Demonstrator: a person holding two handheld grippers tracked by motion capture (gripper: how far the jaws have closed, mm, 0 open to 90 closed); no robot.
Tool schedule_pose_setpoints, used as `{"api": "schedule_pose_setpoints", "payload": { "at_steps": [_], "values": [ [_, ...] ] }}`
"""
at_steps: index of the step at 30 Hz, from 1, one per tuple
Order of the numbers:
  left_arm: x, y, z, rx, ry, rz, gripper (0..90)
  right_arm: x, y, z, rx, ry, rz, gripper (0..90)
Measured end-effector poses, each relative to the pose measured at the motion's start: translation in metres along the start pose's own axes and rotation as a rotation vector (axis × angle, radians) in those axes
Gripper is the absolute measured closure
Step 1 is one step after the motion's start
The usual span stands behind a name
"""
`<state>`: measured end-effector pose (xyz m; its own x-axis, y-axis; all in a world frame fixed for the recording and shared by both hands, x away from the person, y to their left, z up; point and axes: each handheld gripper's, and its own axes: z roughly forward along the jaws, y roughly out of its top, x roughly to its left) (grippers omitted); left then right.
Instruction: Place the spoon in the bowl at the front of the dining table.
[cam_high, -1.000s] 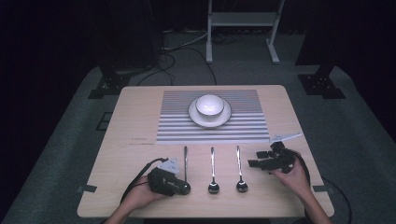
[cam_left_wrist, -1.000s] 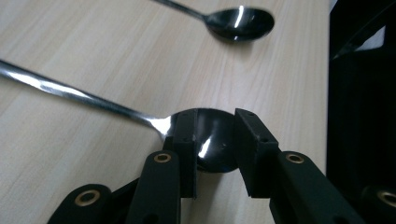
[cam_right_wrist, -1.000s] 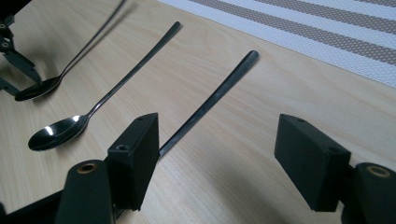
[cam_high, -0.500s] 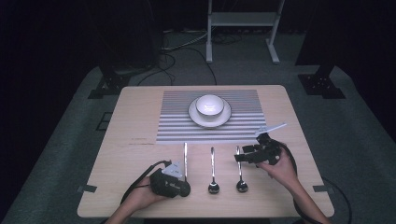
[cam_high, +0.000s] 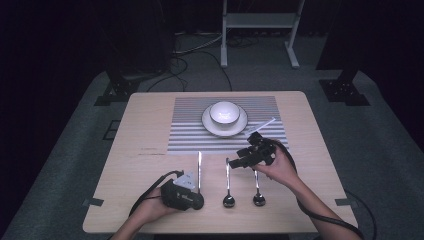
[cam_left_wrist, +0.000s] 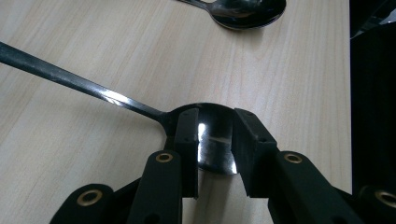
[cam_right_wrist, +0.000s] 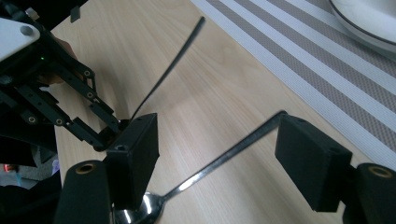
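Note:
Three spoons lie side by side near the table's front edge. My left gripper (cam_high: 196, 202) (cam_left_wrist: 215, 126) rests on the table, shut on the bowl of the left spoon (cam_high: 199, 167) (cam_left_wrist: 212, 140), whose handle runs away from it. My right gripper (cam_high: 239, 159) (cam_right_wrist: 219, 135) hovers open above the handle of the middle spoon (cam_high: 228, 187) (cam_right_wrist: 224, 156), jaws wide apart and touching nothing. The right spoon (cam_high: 258, 197) lies just beyond, its handle partly under the right hand. In the right gripper view the left spoon's handle (cam_right_wrist: 173, 60) and the left gripper (cam_right_wrist: 51, 98) appear at the left.
A white bowl (cam_high: 224, 112) sits on a saucer (cam_high: 241, 127) (cam_right_wrist: 364, 28) on the striped placemat (cam_high: 185, 130) (cam_right_wrist: 299, 56) at the table's back middle. Cables trail from both grippers off the front edge. Bare wood lies at the left and right sides.
My right gripper has moved left from the table's right side and risen a little, now over the middle spoon's handle. The left gripper has stayed put on its spoon.

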<state>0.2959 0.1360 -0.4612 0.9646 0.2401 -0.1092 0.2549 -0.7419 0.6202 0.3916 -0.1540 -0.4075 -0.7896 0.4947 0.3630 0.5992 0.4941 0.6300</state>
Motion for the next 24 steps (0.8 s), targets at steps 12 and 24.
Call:
{"api": "schedule_pose_setpoints", "payload": {
  "at_steps": [12, 24],
  "values": [
    [0.000, 0.001, 0.000, 0.002, 0.003, 0.014, 71.5, 0.009, 0.027, 0.026, 0.075, 0.010, -0.043, 28.2],
    [0.001, 0.001, 0.000, 0.003, 0.004, 0.024, 71.5, 0.013, 0.046, 0.044, 0.095, 0.031, -0.062, 28.1]
  ]
}}
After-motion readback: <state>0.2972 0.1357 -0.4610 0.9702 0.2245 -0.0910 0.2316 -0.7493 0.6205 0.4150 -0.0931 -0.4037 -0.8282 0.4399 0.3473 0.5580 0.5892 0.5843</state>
